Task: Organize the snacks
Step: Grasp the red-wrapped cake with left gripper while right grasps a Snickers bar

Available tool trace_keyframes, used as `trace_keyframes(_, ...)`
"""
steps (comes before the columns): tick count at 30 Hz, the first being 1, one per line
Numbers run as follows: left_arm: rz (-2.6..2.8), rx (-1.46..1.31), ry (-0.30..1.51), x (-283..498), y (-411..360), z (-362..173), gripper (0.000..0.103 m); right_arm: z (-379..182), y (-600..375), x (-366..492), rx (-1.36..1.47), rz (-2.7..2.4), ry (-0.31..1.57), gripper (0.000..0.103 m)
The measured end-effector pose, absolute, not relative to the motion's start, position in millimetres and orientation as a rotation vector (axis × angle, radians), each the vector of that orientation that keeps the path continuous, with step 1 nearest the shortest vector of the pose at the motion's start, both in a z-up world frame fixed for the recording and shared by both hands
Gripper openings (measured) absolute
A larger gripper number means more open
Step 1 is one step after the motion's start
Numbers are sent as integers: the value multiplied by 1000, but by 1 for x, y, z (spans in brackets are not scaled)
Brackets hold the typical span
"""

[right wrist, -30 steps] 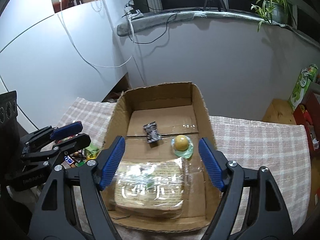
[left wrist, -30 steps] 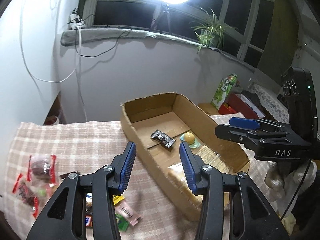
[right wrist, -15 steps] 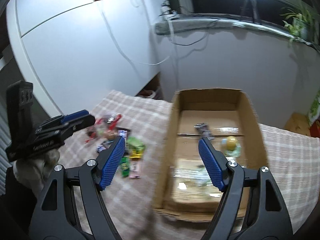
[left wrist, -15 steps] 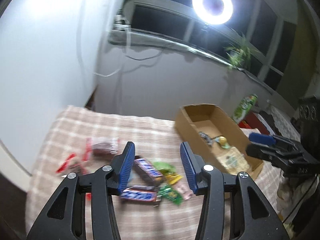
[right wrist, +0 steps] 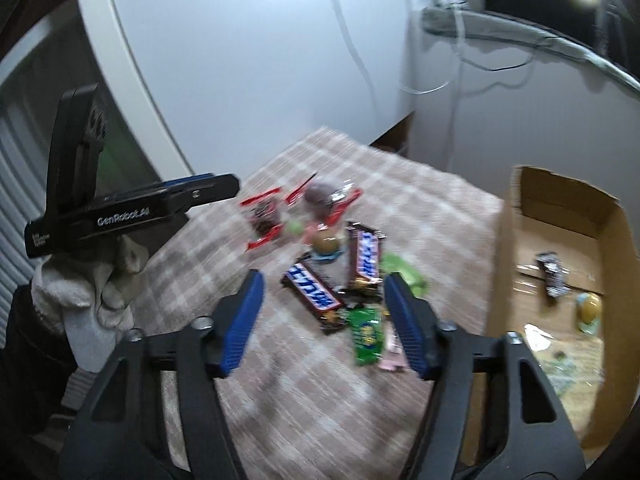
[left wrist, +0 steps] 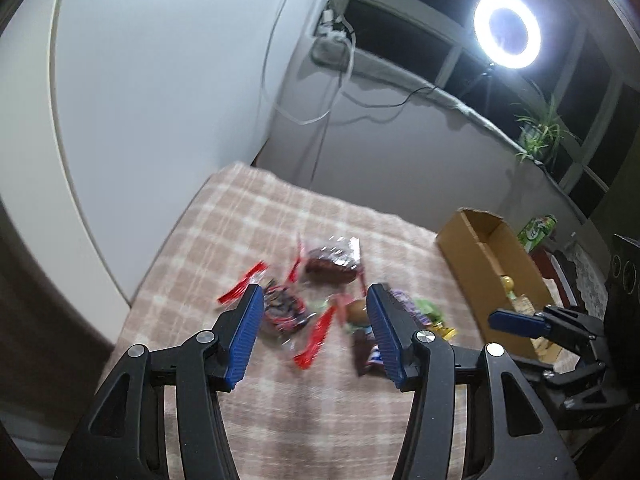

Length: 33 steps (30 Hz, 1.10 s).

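Observation:
A heap of snacks lies on the checked cloth (left wrist: pixel 248 232): red-edged clear packets (left wrist: pixel 284 312), a dark cake in clear wrap (left wrist: pixel 332 264), two brown chocolate bars (right wrist: pixel 316 288), a green sachet (right wrist: pixel 366 336) and a small yellow jelly cup (right wrist: pixel 324 244). My left gripper (left wrist: pixel 314 320) hovers above the red packets, its jaws opening with nothing between them. My right gripper (right wrist: pixel 322 308) hangs over the chocolate bars, jaws closing, pads clear of the wrappers. The cardboard box (right wrist: pixel 520 216) stands to the right and holds a dark wrapper (right wrist: pixel 554 276), a jelly cup (right wrist: pixel 588 308) and a clear bag.
A gloved hand (right wrist: pixel 92 292) holds the left gripper body at the left of the right wrist view. White cabinet panels border the cloth's far left edge. A ring light (left wrist: pixel 507 36), cables and a plant line the window sill behind.
Both grippers swung left from over the box to above the snack heap. The right jaws narrowed; the left jaws widened a little.

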<state>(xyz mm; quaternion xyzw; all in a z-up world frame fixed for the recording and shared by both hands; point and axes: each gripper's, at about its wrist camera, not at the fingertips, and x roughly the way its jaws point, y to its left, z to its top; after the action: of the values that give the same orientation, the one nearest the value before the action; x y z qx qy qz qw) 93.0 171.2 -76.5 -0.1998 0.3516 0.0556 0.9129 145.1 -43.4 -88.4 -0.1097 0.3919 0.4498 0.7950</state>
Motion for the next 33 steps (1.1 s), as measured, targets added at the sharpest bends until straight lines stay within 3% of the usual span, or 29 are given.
trace_keyframes(26,201,-391,884,131,173,-140,58,-147,15,157,-431,958,902,54)
trace_keyframes(30,214,-391,877,129,175,-140,47,-149,16,156,-455,939,895,44)
trace_keyframes(33,220,-382,872,125,177,-141,38,-149,15,155,-460,946,899,42)
